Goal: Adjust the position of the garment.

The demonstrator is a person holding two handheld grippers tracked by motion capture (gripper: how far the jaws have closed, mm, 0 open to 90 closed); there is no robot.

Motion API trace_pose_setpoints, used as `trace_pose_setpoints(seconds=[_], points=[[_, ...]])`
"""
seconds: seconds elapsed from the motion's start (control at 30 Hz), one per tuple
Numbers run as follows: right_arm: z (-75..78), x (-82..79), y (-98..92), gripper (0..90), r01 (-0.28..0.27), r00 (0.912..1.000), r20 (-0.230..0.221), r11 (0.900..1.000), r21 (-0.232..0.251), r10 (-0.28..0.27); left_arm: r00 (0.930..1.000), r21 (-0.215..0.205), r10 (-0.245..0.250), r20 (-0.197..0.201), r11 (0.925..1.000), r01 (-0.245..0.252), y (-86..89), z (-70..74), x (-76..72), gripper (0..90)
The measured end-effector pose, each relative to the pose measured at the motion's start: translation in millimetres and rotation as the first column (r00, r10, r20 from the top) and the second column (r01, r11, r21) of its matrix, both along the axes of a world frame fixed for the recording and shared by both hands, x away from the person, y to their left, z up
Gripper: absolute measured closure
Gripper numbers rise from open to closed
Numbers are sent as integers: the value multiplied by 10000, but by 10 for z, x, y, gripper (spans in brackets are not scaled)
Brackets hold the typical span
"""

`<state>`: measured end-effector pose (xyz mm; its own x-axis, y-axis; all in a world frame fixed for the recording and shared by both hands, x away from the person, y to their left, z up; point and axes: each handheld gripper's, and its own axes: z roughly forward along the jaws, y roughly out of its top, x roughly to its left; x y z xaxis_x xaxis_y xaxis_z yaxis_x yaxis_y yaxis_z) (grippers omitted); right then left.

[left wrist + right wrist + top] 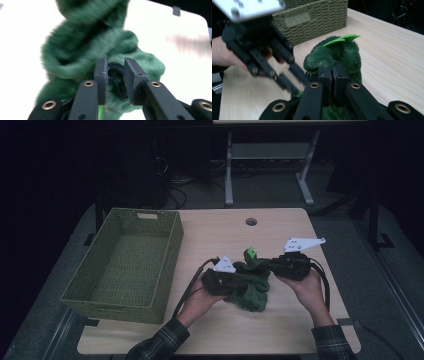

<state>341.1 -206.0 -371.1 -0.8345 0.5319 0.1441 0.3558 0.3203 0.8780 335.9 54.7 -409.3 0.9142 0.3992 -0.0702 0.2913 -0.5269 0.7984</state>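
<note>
Both grippers are on the same thing here, a fuzzy dark green plush toy (251,285) bunched up on the wooden table (280,330), right between the two of them.

The right gripper (332,75) is clamped tight: in its own view the two black jaws sit pressed together with a fold of green fur pinched between them, so it's grasping the plush. A bright green felt bit (342,38) sticks out just above those jaws.

The left gripper (115,75) is partly open. There's a clear gap between its pads in the left gripper view, with plush fur in the gap and behind it, but the pads don't look like they're pressing on it. I'd call that let go, with the fabric touching or just brushing the jaws.

The high view is dim and the plush blends into the black gripper bodies, so jaw positions are impossible to read from there. The left gripper view is motion-blurred, and the toy's shape is just a green lump cut off at the top edge. What kind of toy it is, I can't tell.

The high view does give the layout: a green woven basket (125,265) sits well off to the left gripper's outer side. The right gripper view catches the left gripper (294,77), blurred, with the basket (317,17) behind it.
</note>
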Motion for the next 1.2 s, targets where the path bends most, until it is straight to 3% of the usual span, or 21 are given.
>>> trace_pose_setpoints(seconds=[0.1,0.23,0.4,0.47,0.5,0.57,0.63,0.9,1.1,1.2], points=[[15,0,4,878,-13,10000,86,10000,42,13,9974,-111,513,515,9986,-508,50,102,71,660],[35,-12,19,878,-42,10000,83,10000,88,42,9933,-18,904,721,9959,-905,26,171,222,583],[35,2,17,878,-44,10000,61,9999,118,43,9945,226,638,828,9976,-659,-106,151,340,514],[38,5,15,878,-62,10000,54,9998,196,61,9946,617,502,907,9965,-559,-154,113,361,536],[42,3,15,877,-77,10000,56,9998,187,76,9956,702,359,869,9966,-421,-162,97,361,638],[48,-11,12,877,-93,9999,67,9998,200,92,9961,655,355,809,9970,-409,-139,89,343,815],[47,-28,-3,877,-83,9999,134,9998,186,80,9971,388,393,647,9984,-418,-75,101,306,869],[4,-179,-96,875,-79,9999,72,9999,87,78,9979,-198,247,606,9995,-235,167,111,54,873],[-127,-397,-125,873,-167,9998,-114,9994,-311,163,9979,-207,-110,641,9997,123,215,3,-106,870],[-222,-503,-134,872,-229,9994,-271,9987,-447,217,9981,16,-304,530,9995,304,216,-60,-160,869]])
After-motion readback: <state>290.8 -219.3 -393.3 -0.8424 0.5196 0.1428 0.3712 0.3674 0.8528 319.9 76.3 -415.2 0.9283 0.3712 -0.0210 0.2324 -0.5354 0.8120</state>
